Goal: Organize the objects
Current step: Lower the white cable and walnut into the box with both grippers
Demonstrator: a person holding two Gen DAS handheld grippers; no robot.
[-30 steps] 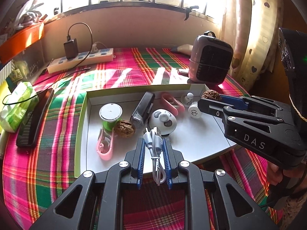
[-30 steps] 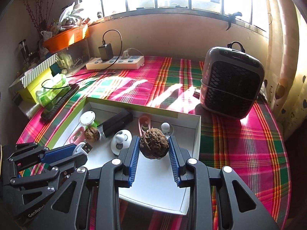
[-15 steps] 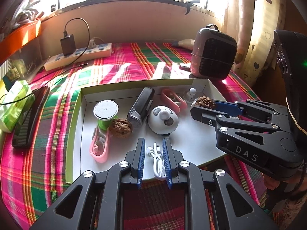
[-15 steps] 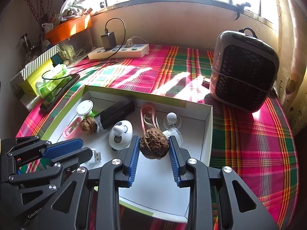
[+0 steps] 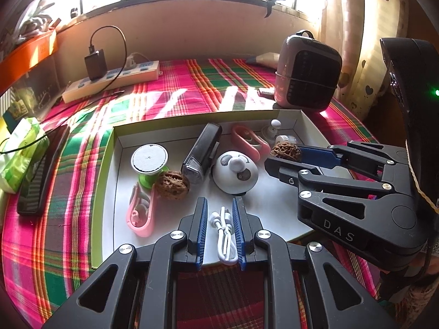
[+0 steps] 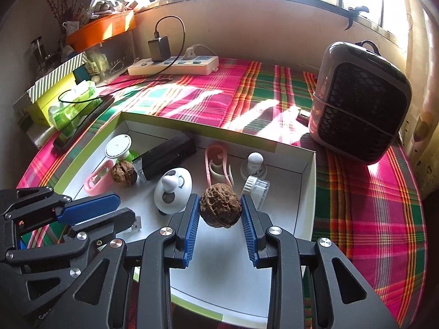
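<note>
Brown wrinkled walnut, held: carved-looking shell [image 6: 220,209] clamped between the blue ribbed pads of the right gripper [image 6: 219,211], raised above the tray floor near its right wall; long axis runs roughly across the jaws.
White coiled USB cable: bundle [image 5: 224,235] pinched between the blue pads of the left gripper [image 5: 219,231], jaws drawn narrow on it; long axis lies along the fingers, plugs pointing away toward the tray middle; it sits at the tray's near edge.
Shallow white cardboard tray with green rim: open box [image 5: 109,148] holding the rest of the items.
Second brown walnut: lies [image 5: 172,185] on the tray floor, touching a green spool with a white round top [image 5: 149,161].
Black oblong device: lies [image 5: 203,152] slantwise, long axis running from near-left to far-right.
White domed gadget with grey patches: sits [image 5: 235,172] just beside the black device.
Pink plastic clips: one [image 5: 140,213] at the left, one [image 5: 248,144] at the back.
Surface: table under a pink, green and red plaid cloth [image 6: 274,90].
Room: sunlit window behind; white power strip [image 6: 172,65] with a black charger plugged in; grey portable heater with dark grille [image 6: 362,104] at right; orange tray [image 6: 101,28] on a shelf at left.
</note>
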